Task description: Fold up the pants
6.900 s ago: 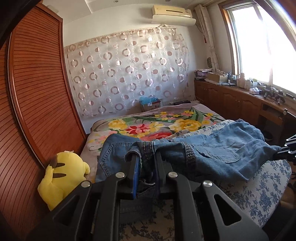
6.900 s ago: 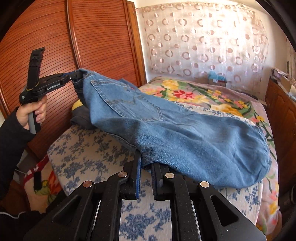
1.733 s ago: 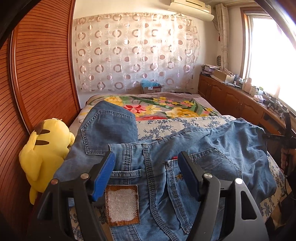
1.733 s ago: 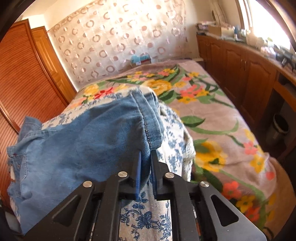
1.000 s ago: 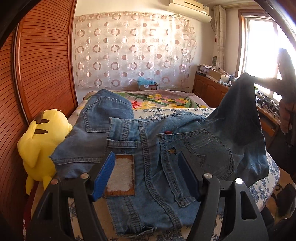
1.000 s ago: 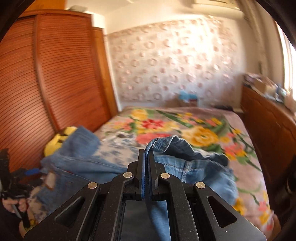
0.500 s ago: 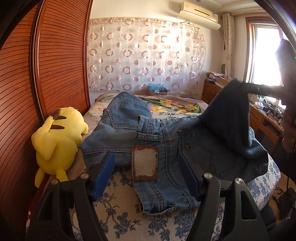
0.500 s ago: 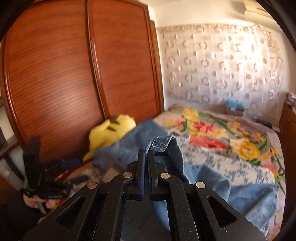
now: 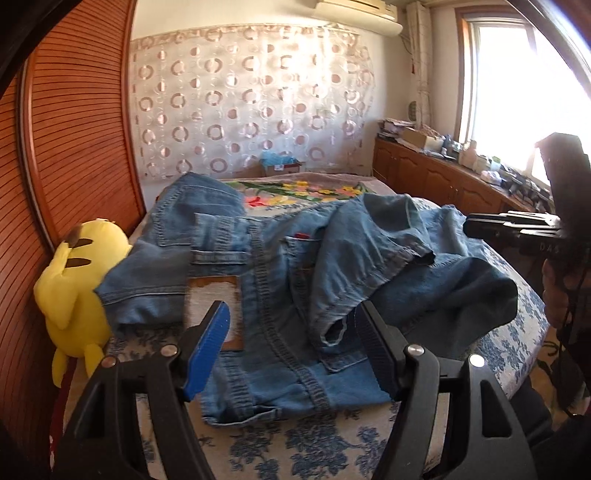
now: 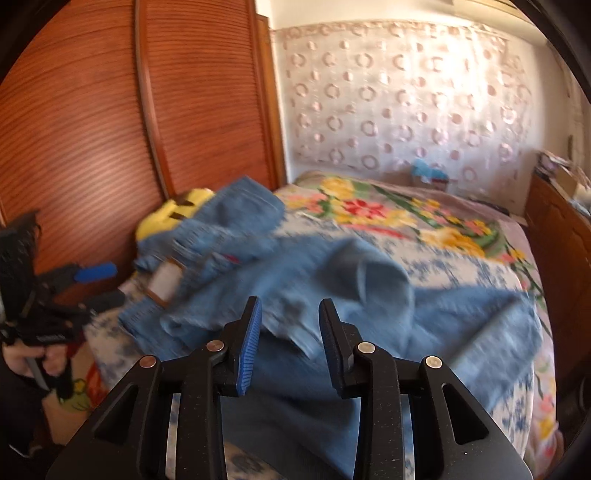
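Yellow plush toy (image 9: 75,291) at the bed's left edge, against the brown slatted wardrobe (image 9: 74,147). Blue-flowered sheet (image 9: 314,443) in front — behind it a bright flower blanket (image 10: 388,214). Curtain with circles (image 9: 251,107) on the far wall, air conditioner (image 9: 356,11) above. Wooden cabinets (image 9: 436,181) under the window (image 9: 495,81).

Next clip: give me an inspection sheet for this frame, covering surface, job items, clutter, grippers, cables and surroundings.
Surface: bed with blue-floral sheet and flowered blanket behind.
Job's things: blue denim pants lying rumpled, one leg thrown over the seat; brown waistband patch showing.
Clutter: yellow plush toy at the bed's left edge, touching the pants.
Grippers: left gripper open, above the waistband; right gripper open, holding nothing.
Cables: dark cord hanging by the right hand; details unclear.
Surroundings: slatted wooden wardrobe, circle-patterned curtain, cluttered wooden cabinets under the window.
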`<state>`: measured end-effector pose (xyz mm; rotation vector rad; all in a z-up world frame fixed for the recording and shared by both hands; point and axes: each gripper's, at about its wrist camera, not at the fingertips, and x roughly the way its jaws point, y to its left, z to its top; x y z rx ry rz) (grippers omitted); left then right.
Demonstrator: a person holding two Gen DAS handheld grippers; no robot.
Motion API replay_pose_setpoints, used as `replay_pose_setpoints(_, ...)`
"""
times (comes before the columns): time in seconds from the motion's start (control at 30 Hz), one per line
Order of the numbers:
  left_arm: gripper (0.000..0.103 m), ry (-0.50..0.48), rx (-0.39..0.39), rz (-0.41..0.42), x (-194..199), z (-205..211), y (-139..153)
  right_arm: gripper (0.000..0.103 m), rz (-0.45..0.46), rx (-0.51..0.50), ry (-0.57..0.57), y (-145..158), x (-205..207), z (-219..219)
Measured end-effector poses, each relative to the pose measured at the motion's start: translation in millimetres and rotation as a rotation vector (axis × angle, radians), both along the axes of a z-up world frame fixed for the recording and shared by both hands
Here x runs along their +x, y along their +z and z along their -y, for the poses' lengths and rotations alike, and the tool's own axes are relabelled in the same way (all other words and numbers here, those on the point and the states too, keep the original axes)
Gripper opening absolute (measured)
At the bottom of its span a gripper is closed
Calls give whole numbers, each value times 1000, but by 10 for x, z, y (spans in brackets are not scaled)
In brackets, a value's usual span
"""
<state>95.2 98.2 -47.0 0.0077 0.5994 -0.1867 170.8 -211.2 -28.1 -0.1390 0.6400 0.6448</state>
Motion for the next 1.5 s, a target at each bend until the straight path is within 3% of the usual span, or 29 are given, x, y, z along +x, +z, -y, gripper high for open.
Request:
replay_pose_setpoints(0.2, 70, -41, 32, -27, 70, 230, -164, 41, -45, -18, -29, -290, 67, 102)
replay_pose_setpoints(0.53, 70, -30, 50, -91, 169, 260, -418, 45, -90, -71, -24, -439, 221, -173)
replay_pose_setpoints(0.83, 70, -37, 43, -99, 236, 288, -445, 45, -105, -119, -46, -445, 337, -318)
replay_pose_setpoints(1.03, 67, -29, 38, -110, 308, 259, -453, 22, -115, -168, -33, -453, 355, -383)
replay_pose_setpoints(1.1, 67, -25, 36, -122, 344, 240, -472, 7, -99, -176, -33, -427, 346, -393)
replay_pose_setpoints(1.13, 65, -23, 32, -128, 358, 229, -484, 7, -94, -175, -33, -412, 354, -390)
replay_pose_setpoints(1.37, 52, -49, 1, -150, 389, 232, -548, 4, -49, -110, -25, -188, 351, -312)
replay_pose_setpoints(1.43, 41, -61, -5, -153, 388, 250, -561, 4, -28, -96, -18, -92, 337, -315)
replay_pose_setpoints(1.5, 19, -72, -18, -154, 380, 269, -558, 4, -10, -76, 2, 10, 333, -339)
